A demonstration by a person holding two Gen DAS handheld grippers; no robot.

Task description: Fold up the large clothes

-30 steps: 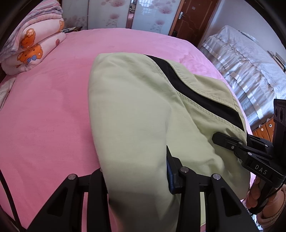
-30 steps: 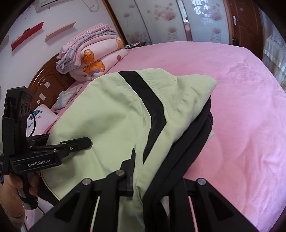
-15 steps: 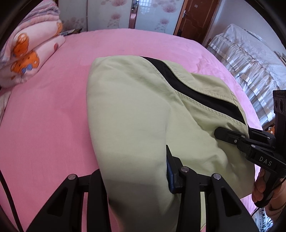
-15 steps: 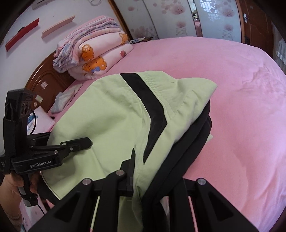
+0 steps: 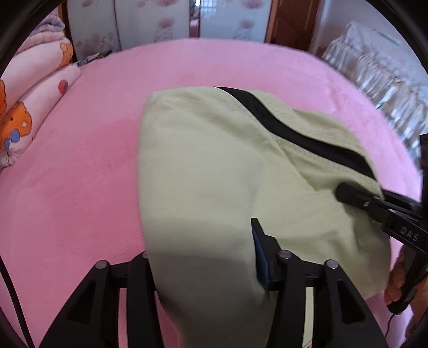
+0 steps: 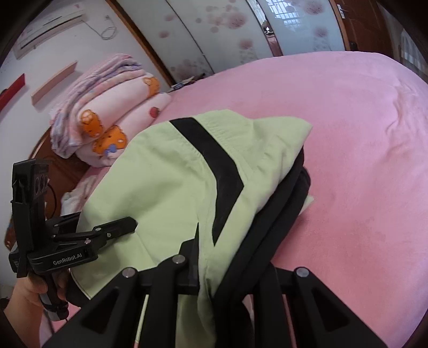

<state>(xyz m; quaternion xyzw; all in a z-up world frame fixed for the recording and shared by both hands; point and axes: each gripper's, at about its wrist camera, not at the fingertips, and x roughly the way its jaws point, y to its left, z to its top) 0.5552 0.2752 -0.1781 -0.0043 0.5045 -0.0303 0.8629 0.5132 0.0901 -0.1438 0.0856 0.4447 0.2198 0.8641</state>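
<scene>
While left gripper [image 5: 200, 267] opens, right gripper [image 6: 230, 270] apparently pinches green garment [image 5: 203, 171].

a bedroom in a home — a wide bed [image 6: 361, 133] with a pink plush cover fills most of both views, and folded cartoon-print quilts [image 6: 112, 120] are stacked by a dark wooden headboard [image 6: 67, 171]. behind the bed stand sliding wardrobe doors [image 6: 227, 32] with a pink flower pattern, a brown wooden door [image 5: 291, 21] and a wall-mounted air conditioner [image 6: 48, 29] — a second bed with a frilled pale cover [image 5: 379, 75] sits beside
</scene>
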